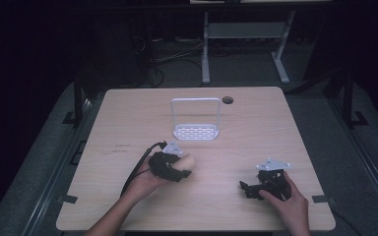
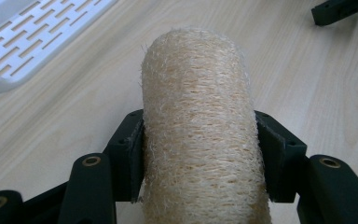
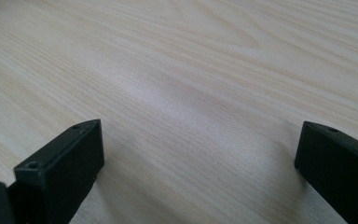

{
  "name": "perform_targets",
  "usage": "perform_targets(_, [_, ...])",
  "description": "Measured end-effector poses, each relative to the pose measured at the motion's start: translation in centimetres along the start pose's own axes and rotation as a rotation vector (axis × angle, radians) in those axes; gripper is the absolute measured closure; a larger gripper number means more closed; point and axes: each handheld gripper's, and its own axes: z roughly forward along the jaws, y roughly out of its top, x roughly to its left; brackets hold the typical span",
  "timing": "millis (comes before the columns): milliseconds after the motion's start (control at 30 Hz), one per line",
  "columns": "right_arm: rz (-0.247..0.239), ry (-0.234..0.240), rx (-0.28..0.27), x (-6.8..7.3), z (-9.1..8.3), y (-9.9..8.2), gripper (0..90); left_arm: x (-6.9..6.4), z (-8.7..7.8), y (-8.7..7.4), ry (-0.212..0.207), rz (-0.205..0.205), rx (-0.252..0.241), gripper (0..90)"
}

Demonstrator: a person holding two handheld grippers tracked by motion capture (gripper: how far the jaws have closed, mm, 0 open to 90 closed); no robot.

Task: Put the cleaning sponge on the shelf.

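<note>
On the light wooden counter, nearest the person, the right hand held the right hand-held gripper at about 4 o'clock from the counter's middle, low over the wood and pointing toward 9 o'clock. In the right gripper view its two black jaws stood spread wide apart, with bare wood grain between them.

A little farther in, at about 8 o'clock from the middle, the left hand carried the left hand-held gripper, its black cable trailing back toward the person. It pinched a pale beige, rough-fibred loofah cylinder: in the left gripper view the jaws pressed on the two sides of the cylinder, which ran lengthwise between them and stuck out past them. In the high view the loofah showed as a pale rounded end at the gripper's front, just above the wood; whether it touched the counter could not be told.

Beyond that, at about 12 o'clock from the left gripper and near the counter's centre, stood a white plastic slotted rack with a tall hoop handle, well apart from both grippers. Farther still, near the far edge, was a round cable hole in the counter.
</note>
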Motion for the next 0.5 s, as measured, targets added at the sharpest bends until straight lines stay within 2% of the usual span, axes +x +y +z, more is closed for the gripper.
perform_targets(33, [0.000, 0.000, 0.000, 0.0, 0.0, 0.0, 1.0, 0.1, 0.1, 0.1, 0.001, -0.006, -0.010, 41.6])
perform_targets(500, [0.001, 0.001, 0.000, 0.0, 0.0, 0.0, 1.0, 1.3, 0.4, 1.5, 0.018, 0.004, -0.007, 41.7])
